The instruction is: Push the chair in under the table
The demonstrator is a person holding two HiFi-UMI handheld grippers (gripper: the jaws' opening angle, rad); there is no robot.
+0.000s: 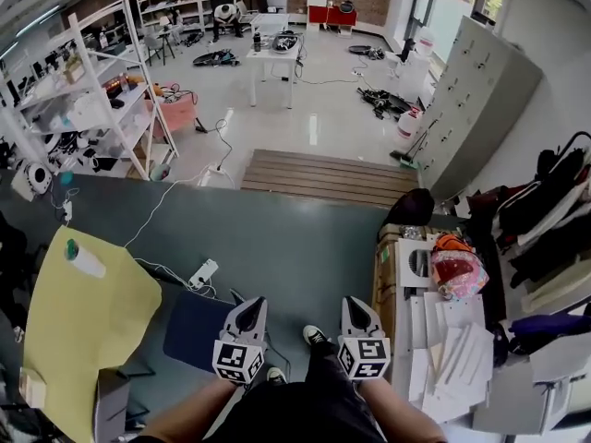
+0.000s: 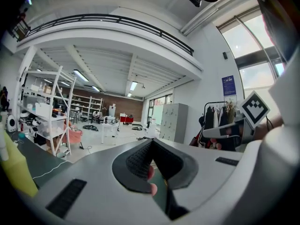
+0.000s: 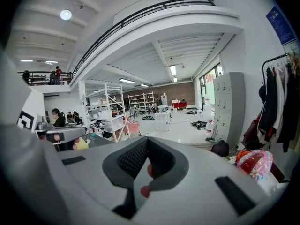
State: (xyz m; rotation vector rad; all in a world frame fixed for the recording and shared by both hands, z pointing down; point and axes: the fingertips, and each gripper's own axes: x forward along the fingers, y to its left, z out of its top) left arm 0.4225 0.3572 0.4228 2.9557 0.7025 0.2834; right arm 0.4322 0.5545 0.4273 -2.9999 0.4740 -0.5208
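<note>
Head view, standing, looking down. Left claw [image 1: 251, 305] and right claw [image 1: 355, 305] are held side by side at the near centre, both pointing away from the body, each with its marker cube toward the camera. Left claw [image 2: 151, 142] in its own view: the two dark ribbed jaws meet at the tips, clenched, nothing between them. Right claw [image 3: 146, 140] in its own view: the same, jaws together and empty. Neither claw touches any furniture. The dark blue square-seated chair [image 1: 194, 329] stands on the dark grey-green floor [image 1: 305, 247], just left of the left claw and partly under it as the picture shows it; whether they are at the same height cannot be told. The seat is fully in view and not under anything. The yellow-topped desk [image 1: 92, 330] lies to the left of the chair, with a strip of floor between its right edge and the seat. A white cylinder with a teal end [image 1: 83, 259] lies on the far part of the desk. A white power strip [image 1: 203, 272] with its cable sits on the floor just beyond the chair. On the right is a brown desk [image 1: 380, 284] strewn with white papers [image 1: 452, 335] and carrying a red patterned bag [image 1: 457, 270]. Farther off: a slatted wooden platform [image 1: 323, 175], grey metal lockers [image 1: 476, 100] at far right and white shelving racks [image 1: 102, 90] at far left.
</note>
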